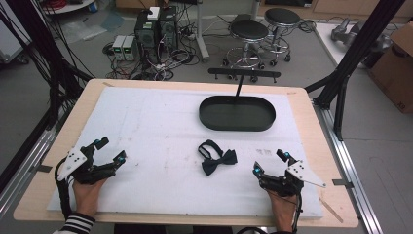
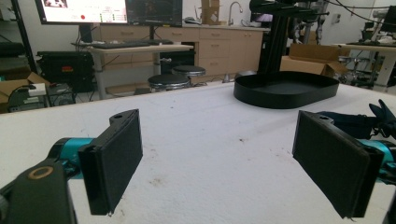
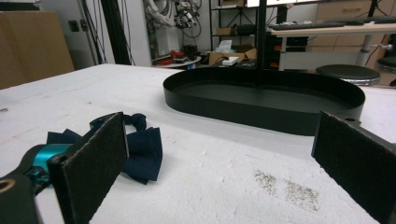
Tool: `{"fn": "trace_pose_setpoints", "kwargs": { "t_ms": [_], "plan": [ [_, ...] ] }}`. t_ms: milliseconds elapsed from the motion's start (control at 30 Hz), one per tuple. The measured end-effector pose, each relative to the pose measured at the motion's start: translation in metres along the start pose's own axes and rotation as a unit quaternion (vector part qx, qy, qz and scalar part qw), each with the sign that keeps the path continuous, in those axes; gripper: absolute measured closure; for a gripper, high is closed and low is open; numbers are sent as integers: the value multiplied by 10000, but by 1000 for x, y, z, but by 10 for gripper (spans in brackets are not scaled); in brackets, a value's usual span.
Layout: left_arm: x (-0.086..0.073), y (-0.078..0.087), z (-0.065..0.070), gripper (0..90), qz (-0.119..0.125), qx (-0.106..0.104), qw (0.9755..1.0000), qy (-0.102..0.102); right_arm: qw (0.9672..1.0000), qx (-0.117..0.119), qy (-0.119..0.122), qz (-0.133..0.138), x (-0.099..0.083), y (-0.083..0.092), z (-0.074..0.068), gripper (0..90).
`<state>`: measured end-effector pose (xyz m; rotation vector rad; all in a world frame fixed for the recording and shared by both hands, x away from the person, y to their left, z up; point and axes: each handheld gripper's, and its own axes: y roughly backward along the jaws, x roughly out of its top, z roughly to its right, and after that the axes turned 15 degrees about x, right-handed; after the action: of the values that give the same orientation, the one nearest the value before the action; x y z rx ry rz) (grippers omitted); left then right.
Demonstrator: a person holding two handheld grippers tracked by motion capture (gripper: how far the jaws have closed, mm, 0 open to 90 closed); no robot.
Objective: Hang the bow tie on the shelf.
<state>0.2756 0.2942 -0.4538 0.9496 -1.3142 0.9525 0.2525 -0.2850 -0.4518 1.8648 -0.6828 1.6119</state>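
A dark navy bow tie (image 1: 217, 158) lies flat on the white table cover, a little in front of the black oval tray (image 1: 237, 113). My right gripper (image 1: 271, 162) rests near the front right of the cover, to the right of the bow tie, jaws open and empty. In the right gripper view the bow tie (image 3: 140, 149) lies just behind my left pad (image 3: 91, 163), with the tray (image 3: 261, 100) farther off. My left gripper (image 1: 111, 150) sits at the front left, open and empty. Its own view shows the tray (image 2: 285, 88) far ahead to the right.
A black T-shaped stand (image 1: 242, 75) rises from the tray's far side. The white cover (image 1: 156, 126) has wooden table edge all round. Beyond the table stand stools (image 1: 249, 34) and cabled equipment (image 1: 146, 34) on the floor. A cardboard box (image 1: 397, 63) stands at the right.
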Motion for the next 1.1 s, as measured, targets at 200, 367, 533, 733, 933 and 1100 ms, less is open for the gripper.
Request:
{"fn": "trace_pose_setpoints", "kwargs": {
  "t_ms": [200, 367, 533, 733, 933, 1100],
  "plan": [
    [0, 0, 0, 164, -7, -3, 10000, -29, 10000, 27, -21, 55, 0, 1, 0, 27],
    [0, 0, 0, 164, -1, -24, 10000, -21, 10000, 31, 1, 48, 0, 1, 0, 27],
    [0, 1, -1, 164, 33, -76, 10000, 19, 10000, 30, 40, 70, -1, 1, -1, 26],
    [0, 0, -1, 164, 9, -83, 10000, 29, 9997, 37, 194, 149, -2, 3, -3, 26],
    [0, 0, -1, 164, 0, -78, 10000, -2, 9998, 157, 56, 82, 0, 2, -1, 26],
    [0, 0, -1, 164, 7, -73, 10000, 16, 9993, 351, -57, -129, 2, -1, 2, 26]
  ]
}}
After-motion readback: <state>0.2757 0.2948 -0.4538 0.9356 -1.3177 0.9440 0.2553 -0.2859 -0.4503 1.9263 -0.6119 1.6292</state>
